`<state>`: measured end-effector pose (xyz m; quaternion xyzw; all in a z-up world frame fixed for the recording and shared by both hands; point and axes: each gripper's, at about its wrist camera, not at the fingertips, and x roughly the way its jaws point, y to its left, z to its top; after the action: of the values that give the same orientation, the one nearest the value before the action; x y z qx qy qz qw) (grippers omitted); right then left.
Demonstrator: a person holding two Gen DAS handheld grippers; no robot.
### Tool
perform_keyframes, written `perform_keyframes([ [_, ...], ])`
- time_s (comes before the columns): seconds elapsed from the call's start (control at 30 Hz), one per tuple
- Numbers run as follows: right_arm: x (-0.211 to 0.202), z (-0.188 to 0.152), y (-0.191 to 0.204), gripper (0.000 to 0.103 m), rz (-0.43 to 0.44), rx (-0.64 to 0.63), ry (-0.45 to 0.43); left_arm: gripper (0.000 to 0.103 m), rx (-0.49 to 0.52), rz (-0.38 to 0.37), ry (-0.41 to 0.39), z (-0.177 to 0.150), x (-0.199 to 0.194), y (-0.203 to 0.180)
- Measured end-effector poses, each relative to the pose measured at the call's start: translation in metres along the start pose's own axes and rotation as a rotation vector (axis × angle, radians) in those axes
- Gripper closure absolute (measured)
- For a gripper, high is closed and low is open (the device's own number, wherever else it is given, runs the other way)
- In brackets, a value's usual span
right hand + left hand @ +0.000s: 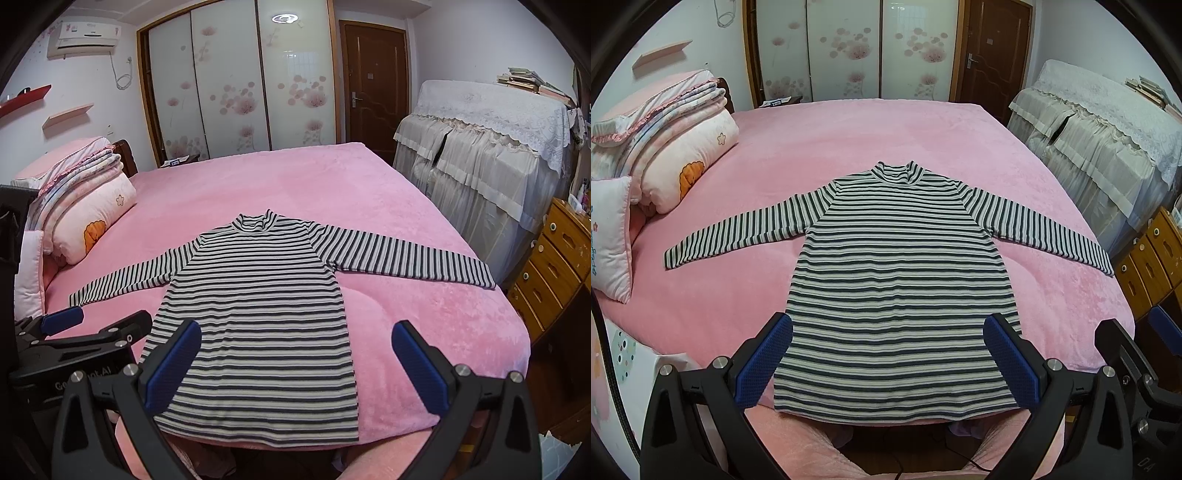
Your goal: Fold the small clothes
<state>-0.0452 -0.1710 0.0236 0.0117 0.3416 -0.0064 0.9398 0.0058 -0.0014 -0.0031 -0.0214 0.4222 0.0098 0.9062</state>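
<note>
While striped top (897,280) lies flat on pink bed (849,147), both grippers' jaws spread wide, empty.

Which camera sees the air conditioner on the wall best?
The right wrist view: the air conditioner shows whole, high on the left wall. The left wrist view cuts it off; only its dangling cord shows at the top edge.

One striped top (897,280), two tongs, one bed (886,136), one quilt stack (683,155), one door (373,85).
</note>
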Motion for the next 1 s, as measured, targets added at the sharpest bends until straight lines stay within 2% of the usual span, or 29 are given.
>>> perform_keyframes([
  [0.53, -0.0038, -0.0034, 0.0003, 0.000, 0.003, 0.006, 0.005, 0.001, -0.013, -0.022, -0.029, -0.0081, -0.0060, 0.0048],
  [0.73, -0.0041, -0.0042, -0.0018, 0.000, 0.005, 0.004, 0.007, 0.001, 0.012, 0.003, 0.012, -0.0082, -0.0052, 0.0041],
  [1.0, -0.0032, -0.0019, -0.0008, 0.000, 0.008, 0.006, 0.005, 0.001, 0.021, 0.014, 0.018, -0.0035, -0.0024, 0.0029],
])
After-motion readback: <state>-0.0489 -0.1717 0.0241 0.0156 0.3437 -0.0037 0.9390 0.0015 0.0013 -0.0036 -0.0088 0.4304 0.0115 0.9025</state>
